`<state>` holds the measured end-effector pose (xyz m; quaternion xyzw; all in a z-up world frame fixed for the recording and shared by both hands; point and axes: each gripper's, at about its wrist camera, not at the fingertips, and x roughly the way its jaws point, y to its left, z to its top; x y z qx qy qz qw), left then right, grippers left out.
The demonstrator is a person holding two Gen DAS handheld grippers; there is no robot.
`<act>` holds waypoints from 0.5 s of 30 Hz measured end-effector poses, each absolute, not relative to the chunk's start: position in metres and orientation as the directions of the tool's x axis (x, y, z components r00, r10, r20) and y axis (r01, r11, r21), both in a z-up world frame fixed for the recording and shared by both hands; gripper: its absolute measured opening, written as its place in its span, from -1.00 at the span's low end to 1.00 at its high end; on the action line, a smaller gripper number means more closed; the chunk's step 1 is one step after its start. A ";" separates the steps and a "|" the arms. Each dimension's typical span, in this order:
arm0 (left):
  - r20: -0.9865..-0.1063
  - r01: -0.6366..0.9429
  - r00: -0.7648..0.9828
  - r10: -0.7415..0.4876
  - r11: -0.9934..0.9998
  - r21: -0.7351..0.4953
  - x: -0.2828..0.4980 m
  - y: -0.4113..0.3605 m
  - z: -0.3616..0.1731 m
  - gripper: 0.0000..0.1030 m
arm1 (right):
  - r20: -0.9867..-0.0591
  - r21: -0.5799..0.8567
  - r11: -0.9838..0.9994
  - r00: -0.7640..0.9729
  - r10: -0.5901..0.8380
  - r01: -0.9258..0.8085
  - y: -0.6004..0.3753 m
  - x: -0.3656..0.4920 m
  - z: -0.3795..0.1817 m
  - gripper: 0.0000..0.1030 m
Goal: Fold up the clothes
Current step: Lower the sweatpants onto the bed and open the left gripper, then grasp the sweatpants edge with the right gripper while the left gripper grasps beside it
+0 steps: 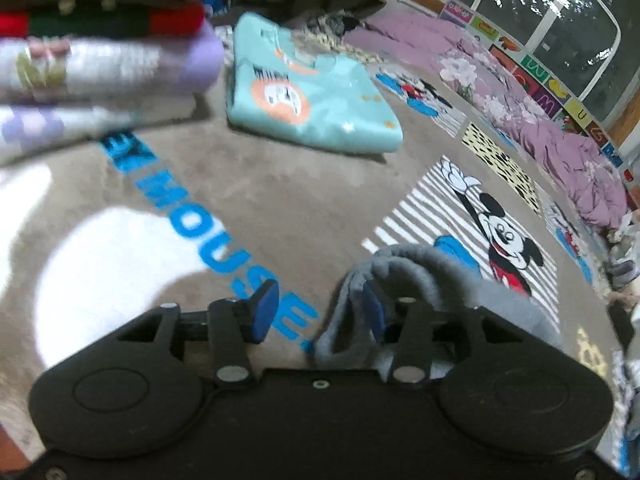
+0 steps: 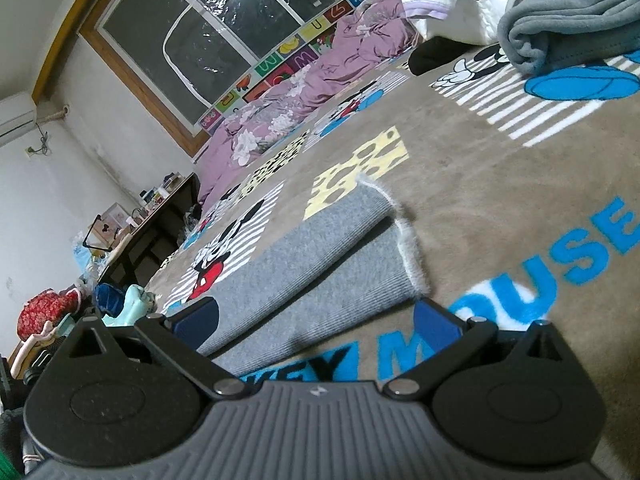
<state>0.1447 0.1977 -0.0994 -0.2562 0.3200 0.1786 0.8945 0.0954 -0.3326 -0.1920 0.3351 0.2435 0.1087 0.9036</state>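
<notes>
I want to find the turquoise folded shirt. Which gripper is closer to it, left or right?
Left. The left gripper points across the rug toward the turquoise folded shirt, apart from it, grey cloth draped over one finger. The right gripper sits over a grey knit piece; no shirt in its view.

Dim indoor light with a cool cast. Glare streaks the dark window [image 2: 224, 36] (its straight frame bows under the fisheye). The stack of folded clothes [image 1: 100, 52] at the left-wrist view's top-left edge is motion-blurred; a soft shadow falls on the carpet [image 1: 248, 200].
</notes>
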 end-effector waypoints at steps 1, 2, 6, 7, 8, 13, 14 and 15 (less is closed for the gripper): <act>-0.661 -0.483 0.730 0.171 0.814 -0.323 0.143 0.197 -0.096 -0.05 | -0.368 0.657 0.753 0.857 0.360 -0.034 -0.332 0.095 -0.192 1.00; -0.657 -0.477 0.733 0.175 0.820 -0.314 0.141 0.197 -0.093 -0.02 | -0.373 0.652 0.758 0.856 0.359 -0.034 -0.332 0.095 -0.191 1.00; -0.633 -0.436 0.754 0.173 0.853 -0.286 0.129 0.195 -0.079 0.12 | -0.403 0.614 0.789 0.850 0.340 -0.025 -0.327 0.093 -0.184 1.00; -0.624 -0.421 0.763 0.169 0.863 -0.281 0.125 0.194 -0.077 0.15 | -0.415 0.579 0.815 0.851 0.320 -0.024 -0.324 0.091 -0.180 1.00; -0.616 -0.406 0.770 0.163 0.871 -0.277 0.121 0.191 -0.075 0.21 | -0.422 0.532 0.846 0.856 0.300 -0.034 -0.319 0.089 -0.175 1.00; -0.573 -0.270 0.815 0.089 0.933 -0.239 0.105 0.177 -0.077 0.25 | -0.409 0.309 0.945 0.883 0.231 -0.104 -0.297 0.074 -0.152 1.00; -0.564 -0.239 0.822 0.080 0.948 -0.212 0.103 0.173 -0.078 0.26 | -0.408 0.284 0.953 0.886 0.220 -0.105 -0.295 0.073 -0.149 1.00; -0.558 -0.209 0.827 0.073 0.961 -0.184 0.101 0.169 -0.079 0.27 | -0.411 0.256 0.961 0.889 0.204 -0.102 -0.292 0.074 -0.145 1.00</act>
